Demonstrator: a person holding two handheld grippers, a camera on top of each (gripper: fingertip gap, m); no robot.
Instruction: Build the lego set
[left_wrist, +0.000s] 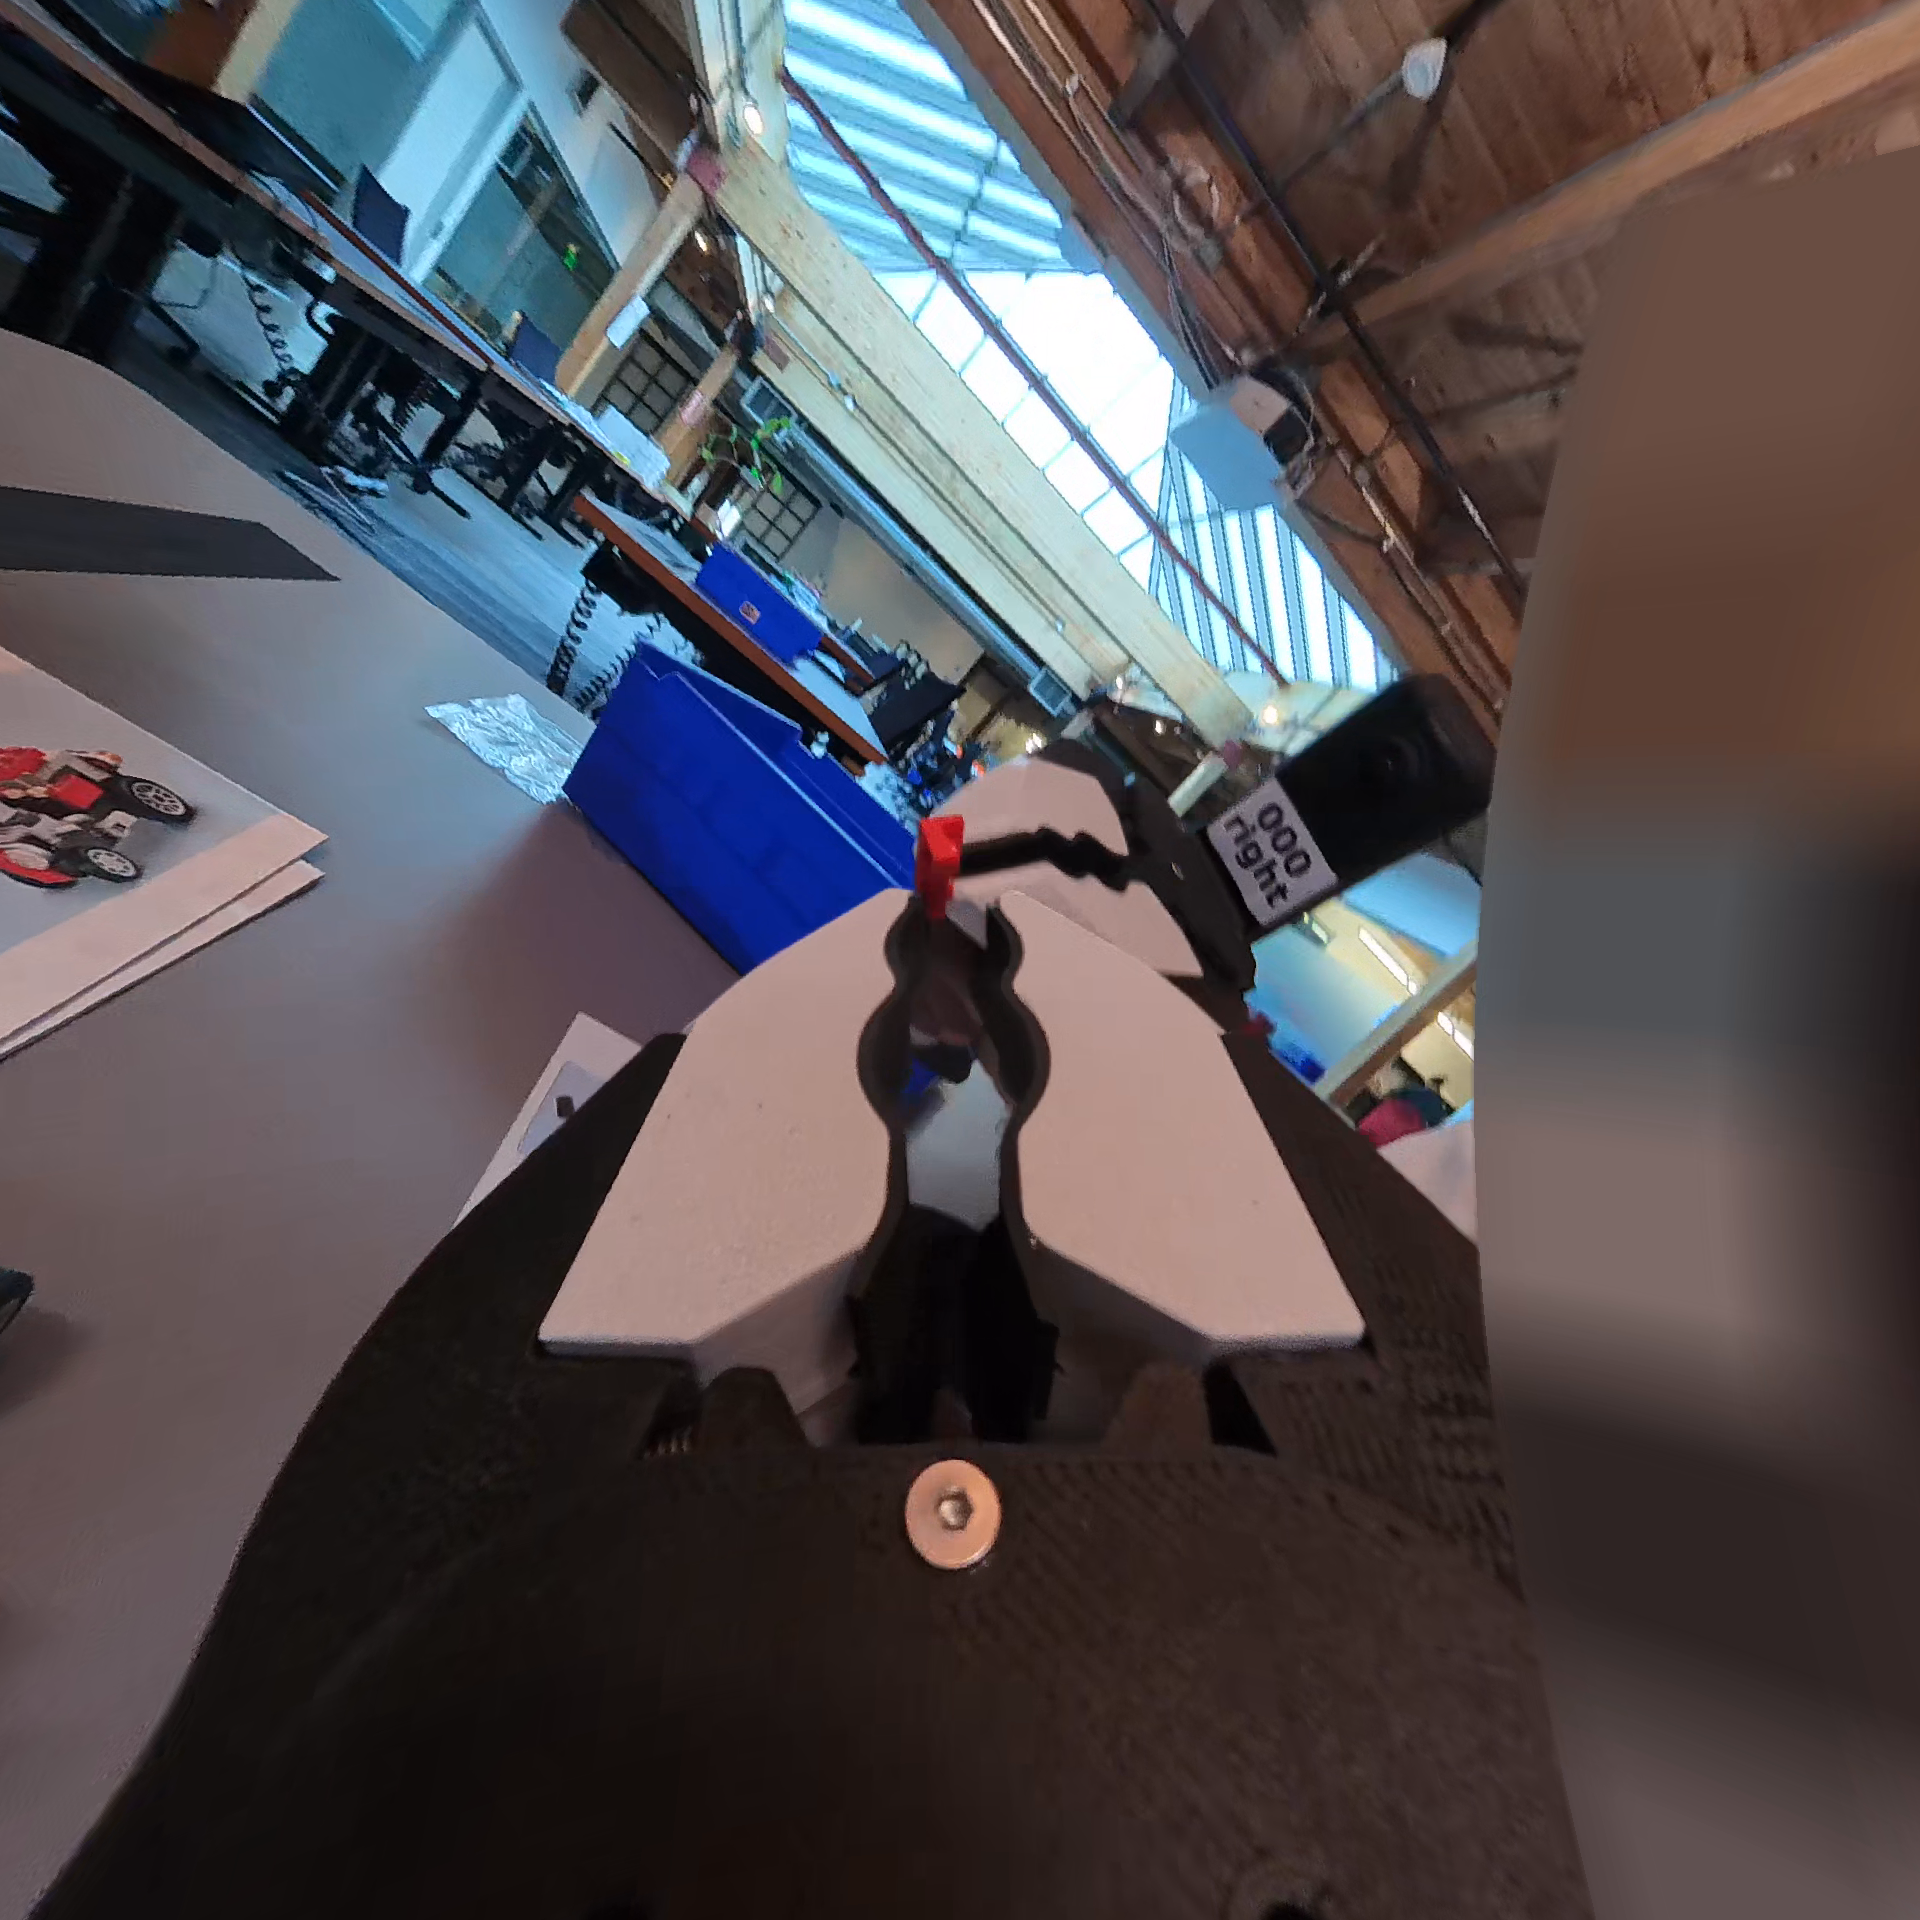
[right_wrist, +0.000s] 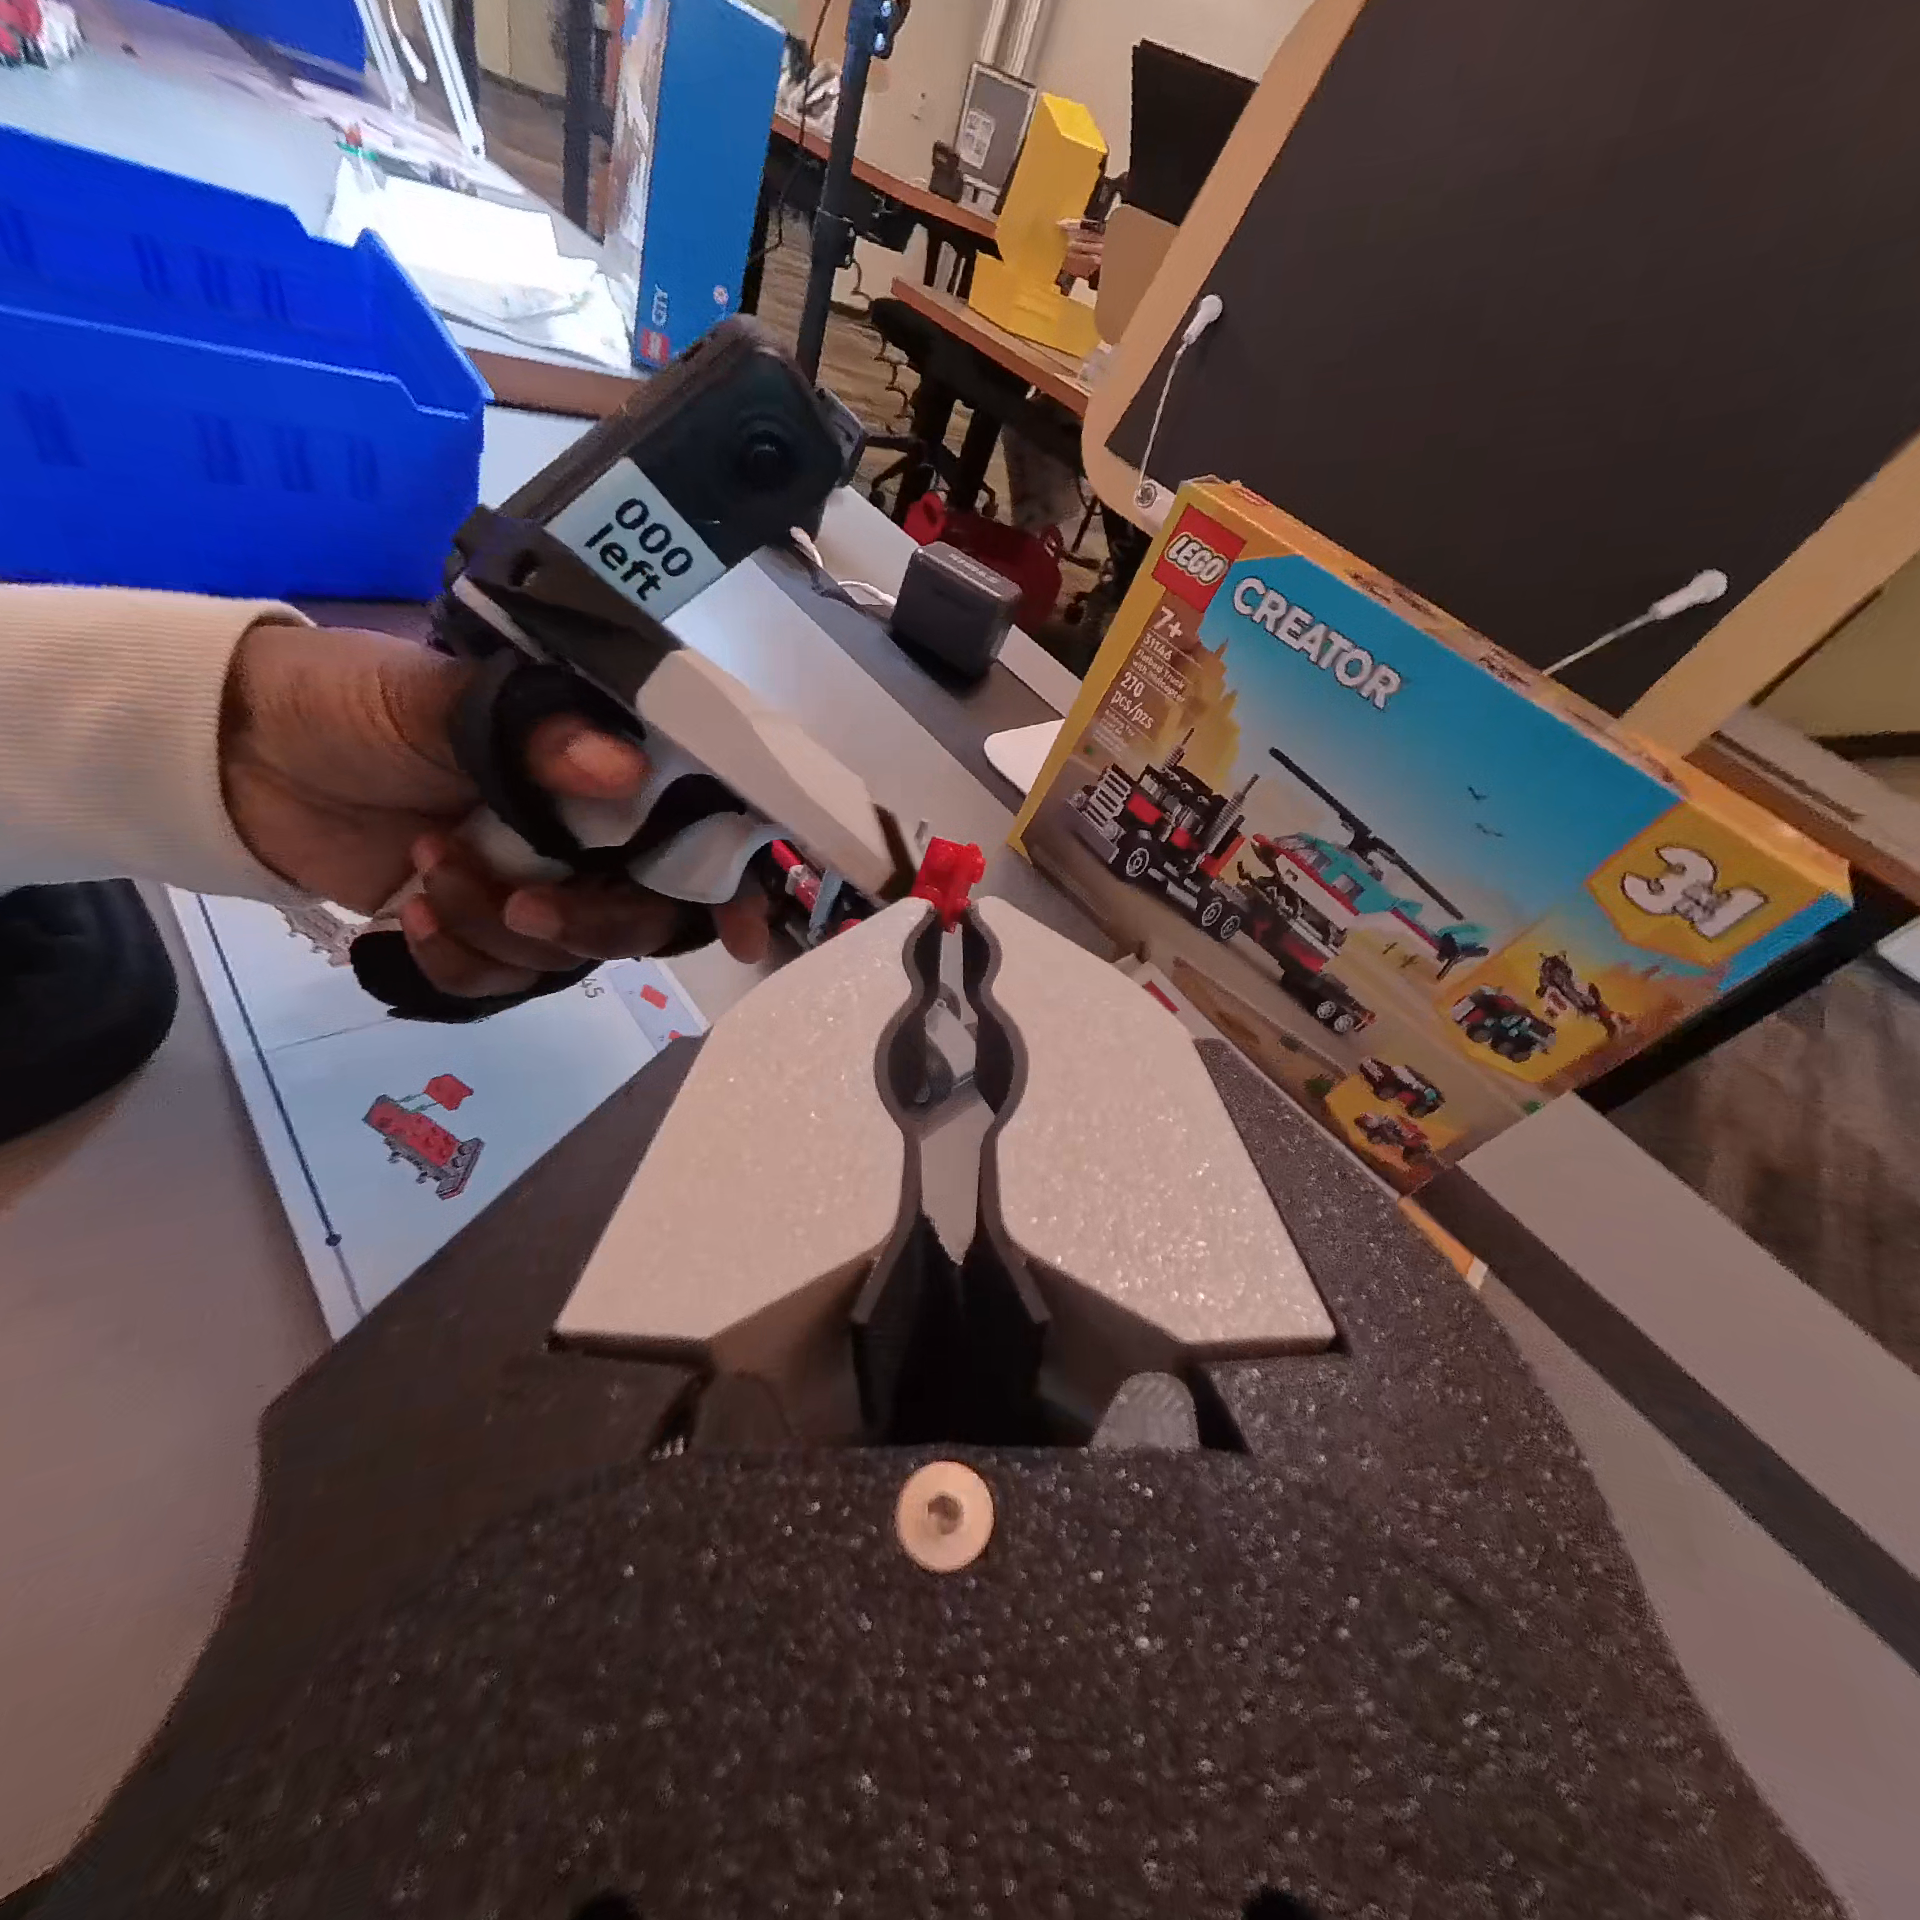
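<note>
Pinching one red brick (right_wrist: 948, 878) between both nearly closed hand-held grippers, left (left_wrist: 961, 914) and right (right_wrist: 948, 914), I risk it popping free if they twist

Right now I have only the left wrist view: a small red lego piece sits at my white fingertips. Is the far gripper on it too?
Observer: Yes. In the right wrist view, the right gripper tips close around the small red lego piece, with the left gripper tips against it.
Operator: What lies beneath them?
Observer: An open white instruction booklet on the grey table, its page picturing a red assembly.
Operator: Anything on the right gripper's right?
Observer: A colourful cardboard lego box stands upright on the table.
</note>
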